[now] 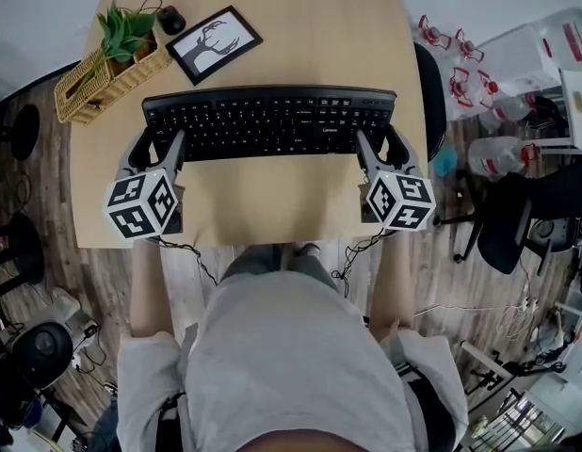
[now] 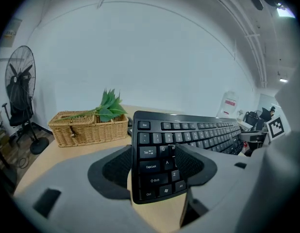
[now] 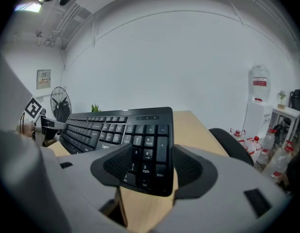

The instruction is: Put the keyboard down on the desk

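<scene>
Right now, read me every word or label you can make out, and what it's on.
"Tab", "Caps Lock", "Shift", "Ctrl": left-end keys of the keyboard.
"Enter", "PgDn": its number-pad keys.
"Lenovo": its front edge.
Red label on the water jug and the wall notice: too blurred to read.

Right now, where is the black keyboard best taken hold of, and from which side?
At its two short ends, coming from the near long edge. The keyboard is long, thin and rigid, so the left hand-held gripper and the right hand-held gripper, one per end, keep it level.
</scene>
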Demonstrator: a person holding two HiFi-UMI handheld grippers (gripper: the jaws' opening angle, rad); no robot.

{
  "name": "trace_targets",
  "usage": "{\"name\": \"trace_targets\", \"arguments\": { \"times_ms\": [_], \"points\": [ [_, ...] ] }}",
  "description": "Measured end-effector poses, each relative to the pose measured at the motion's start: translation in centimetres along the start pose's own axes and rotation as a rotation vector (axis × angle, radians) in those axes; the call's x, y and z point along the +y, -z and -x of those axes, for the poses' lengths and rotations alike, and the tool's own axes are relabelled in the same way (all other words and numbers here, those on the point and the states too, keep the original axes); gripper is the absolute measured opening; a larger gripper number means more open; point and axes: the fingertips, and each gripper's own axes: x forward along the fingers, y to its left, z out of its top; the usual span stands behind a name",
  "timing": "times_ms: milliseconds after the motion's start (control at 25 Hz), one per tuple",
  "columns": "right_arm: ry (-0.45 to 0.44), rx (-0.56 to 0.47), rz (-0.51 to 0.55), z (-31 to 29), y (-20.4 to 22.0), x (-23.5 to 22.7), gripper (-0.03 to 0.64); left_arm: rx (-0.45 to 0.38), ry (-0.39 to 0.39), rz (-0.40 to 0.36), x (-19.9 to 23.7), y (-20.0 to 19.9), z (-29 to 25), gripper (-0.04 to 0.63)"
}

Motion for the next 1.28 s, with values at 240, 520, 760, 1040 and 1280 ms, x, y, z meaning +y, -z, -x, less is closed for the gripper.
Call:
{"name": "trace_targets", "arguments": {
  "times_ms": [240, 520, 760, 1040, 1280],
  "points": [
    [0.012, 0.084, -0.027, -1.6, 3.6, -0.3, 0.252, 0.091, 0.008, 0.025, 0.7, 3.3, -2.4, 0.259],
    [0.024, 0.179, -0.053, -2.8, 7.4, -0.9, 0.252, 0.182, 0.012, 0.037, 1.0, 6.6, -4.4, 0.259],
    [0.028, 0.238, -0.066, -3.9, 9.3, -1.0, 0.252, 0.244, 0.013, 0.049, 1.6, 8.4, -5.8, 0.259],
    [0.028, 0.281, -0.085, -5.1, 10.6, -1.2, 0.252, 0.276, 0.012, 0.063, 2.0, 9.5, -7.0, 0.259],
    [0.033, 0.317, -0.107, -5.9, 11.4, -1.4, 0.252, 0.292, -0.006, 0.066, 2.3, 10.1, -7.9, 0.259]
  ]
}}
